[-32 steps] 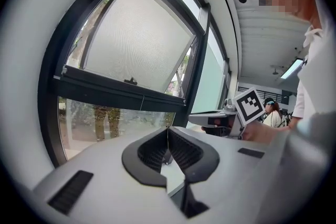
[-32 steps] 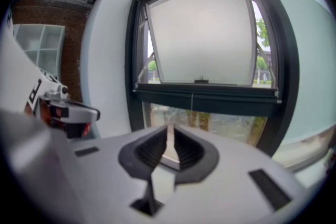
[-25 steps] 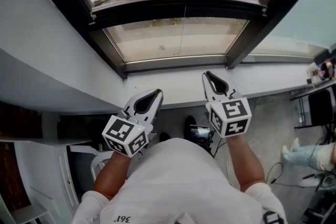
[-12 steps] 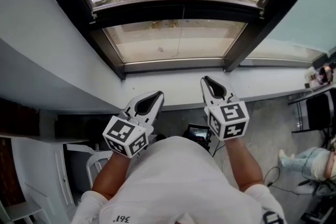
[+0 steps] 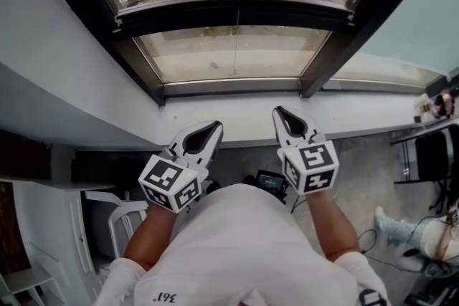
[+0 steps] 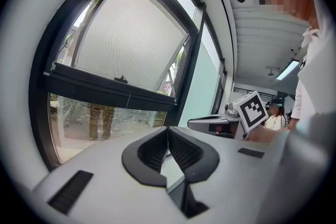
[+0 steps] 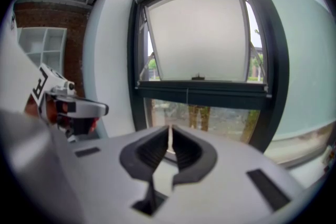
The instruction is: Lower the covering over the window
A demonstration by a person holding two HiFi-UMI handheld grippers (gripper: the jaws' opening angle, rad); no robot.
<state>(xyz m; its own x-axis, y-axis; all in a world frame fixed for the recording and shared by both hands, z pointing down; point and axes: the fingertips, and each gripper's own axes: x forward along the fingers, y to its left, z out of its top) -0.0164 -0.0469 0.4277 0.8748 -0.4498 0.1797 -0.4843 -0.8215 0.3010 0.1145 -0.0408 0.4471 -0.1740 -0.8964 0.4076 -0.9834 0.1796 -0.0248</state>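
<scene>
The window's (image 5: 233,86) lower pane is bare. The covering (image 6: 126,34) spans the upper sash only, so lowering looks unstarted. The cord (image 5: 237,46) hangs mid-pane, its end indistinct. Your left gripper (image 5: 215,125) is closed and empty. Your right gripper (image 5: 277,111) has just been closing to a slit, also empty.

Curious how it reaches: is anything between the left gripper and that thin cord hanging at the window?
Nothing visible. Only open air separates the left gripper from the thin cord at the lower pane; the white sill lies below that path.
</scene>
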